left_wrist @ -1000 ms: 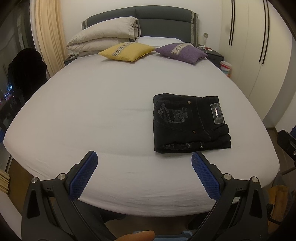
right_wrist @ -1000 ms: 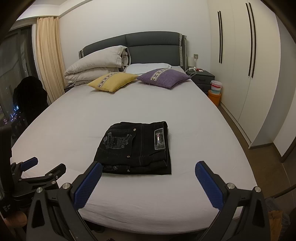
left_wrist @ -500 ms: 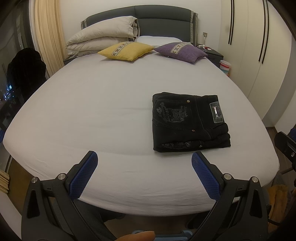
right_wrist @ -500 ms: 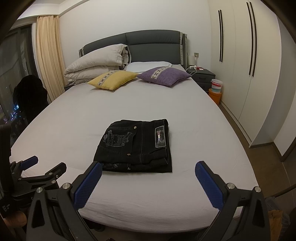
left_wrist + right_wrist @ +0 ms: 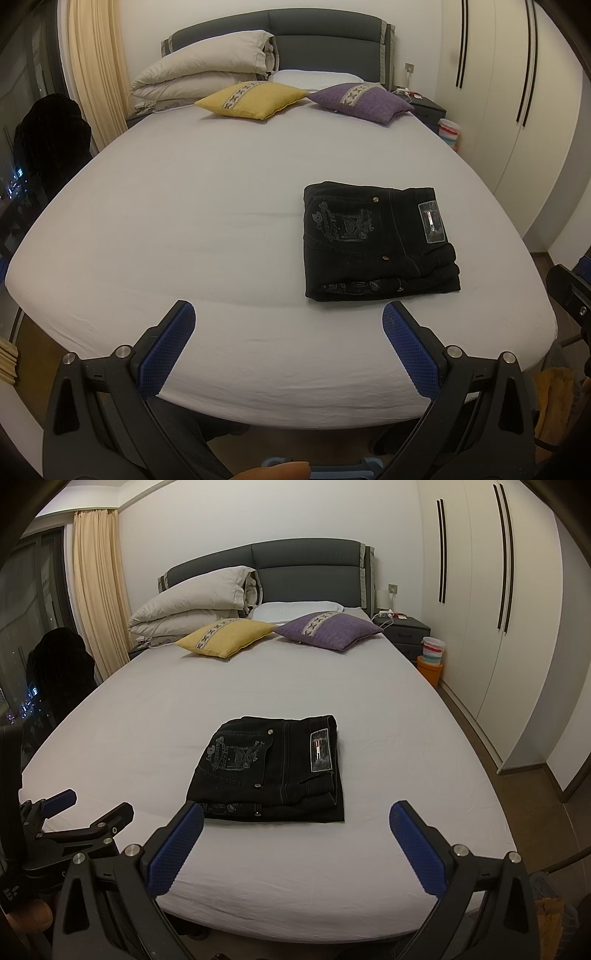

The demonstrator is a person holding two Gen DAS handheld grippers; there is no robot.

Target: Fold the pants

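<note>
Nothing has shifted: folded pants lie on bed, both grippers spread wide, empty.

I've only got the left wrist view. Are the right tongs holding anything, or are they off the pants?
Observer: The right tongs are open and empty; the folded pants lie ahead of them on the bed.
Operator: Anything on the floor by the wardrobe I'm missing?
Observer: An orange container sits under the striped tub.
Operator: Am I in that view too?
Observer: Yes, the left tongs show at the far left, open.
</note>
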